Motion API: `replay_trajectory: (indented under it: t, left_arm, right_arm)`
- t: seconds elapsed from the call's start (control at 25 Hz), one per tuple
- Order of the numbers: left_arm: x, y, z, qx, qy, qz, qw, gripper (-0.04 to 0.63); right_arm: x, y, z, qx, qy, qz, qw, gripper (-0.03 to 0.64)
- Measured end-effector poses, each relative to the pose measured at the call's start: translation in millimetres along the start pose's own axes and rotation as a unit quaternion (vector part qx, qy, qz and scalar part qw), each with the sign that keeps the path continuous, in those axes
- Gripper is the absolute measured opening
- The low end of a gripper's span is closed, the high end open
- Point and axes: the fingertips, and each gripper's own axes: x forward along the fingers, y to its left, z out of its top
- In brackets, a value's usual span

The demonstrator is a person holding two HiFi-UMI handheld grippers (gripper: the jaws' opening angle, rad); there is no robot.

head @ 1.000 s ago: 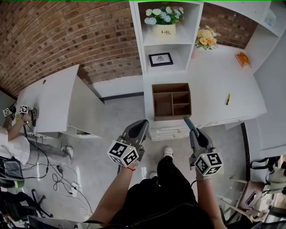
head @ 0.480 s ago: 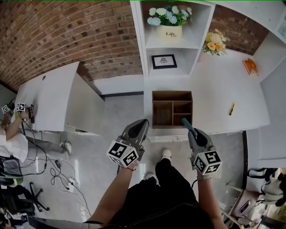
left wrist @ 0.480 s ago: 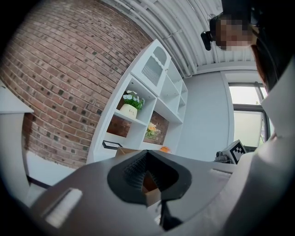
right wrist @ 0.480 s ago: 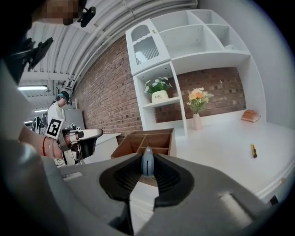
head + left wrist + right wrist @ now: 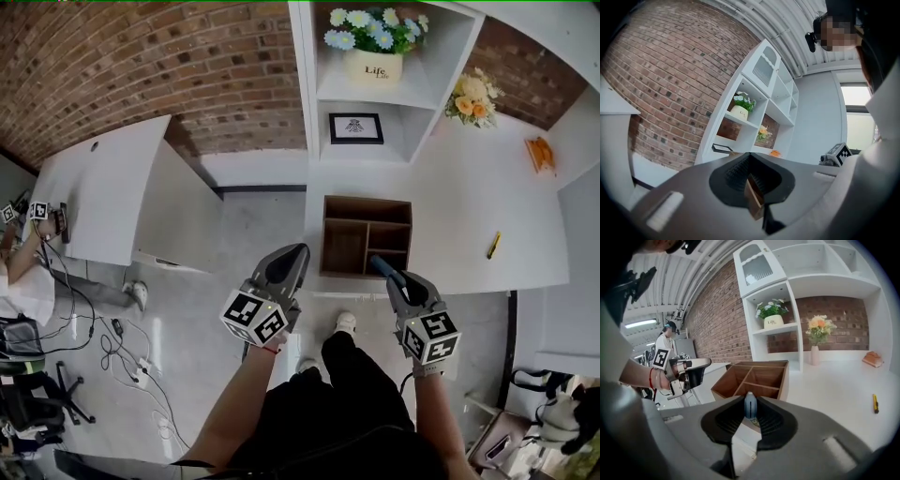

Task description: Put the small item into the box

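An open-topped wooden box [image 5: 367, 201] with partitions stands on the white table [image 5: 459, 216]. My right gripper [image 5: 380, 265] is just short of its near edge, shut on a small blue item [image 5: 378, 263]. In the right gripper view the blue item [image 5: 750, 405] stands upright between the pads, with the box [image 5: 761, 363] right behind it. My left gripper [image 5: 293, 255] hovers left of the box's near corner, over the floor. In the left gripper view its jaws [image 5: 751, 180] stand slightly apart with nothing held, and a brown strip of the box shows through the gap.
A yellow pen [image 5: 493, 246] and an orange object [image 5: 541, 153] lie on the table to the right. A shelf unit [image 5: 412, 112] holds a flower pot [image 5: 373, 47] and a framed picture [image 5: 355, 128]. A white desk [image 5: 103, 197] and floor cables [image 5: 122, 347] are on the left.
The person has stepped toward the table, so the box now lies closer to both grippers. The right gripper with the blue item has reached the box's near edge.
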Motion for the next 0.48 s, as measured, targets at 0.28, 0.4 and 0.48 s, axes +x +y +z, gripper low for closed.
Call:
replay_trajectory:
  t: [0.28,0.4,0.48]
  left_arm:
    - [6,8,-2,-0.004,0.001,0.011,0.9999,0.003]
    - [8,11,-2,-0.005,0.001,0.014,0.9999,0.003]
    - [9,13,-2,-0.006,0.000,0.017,0.9998,0.003]
  right_arm:
    - [15,1,-1,0.000,0.033,0.025,0.999,0.071]
    - [20,0,-3,0.000,0.050,0.028,0.998,0.071]
    - [23,0,-3,-0.003,0.059,0.032,0.998,0.071]
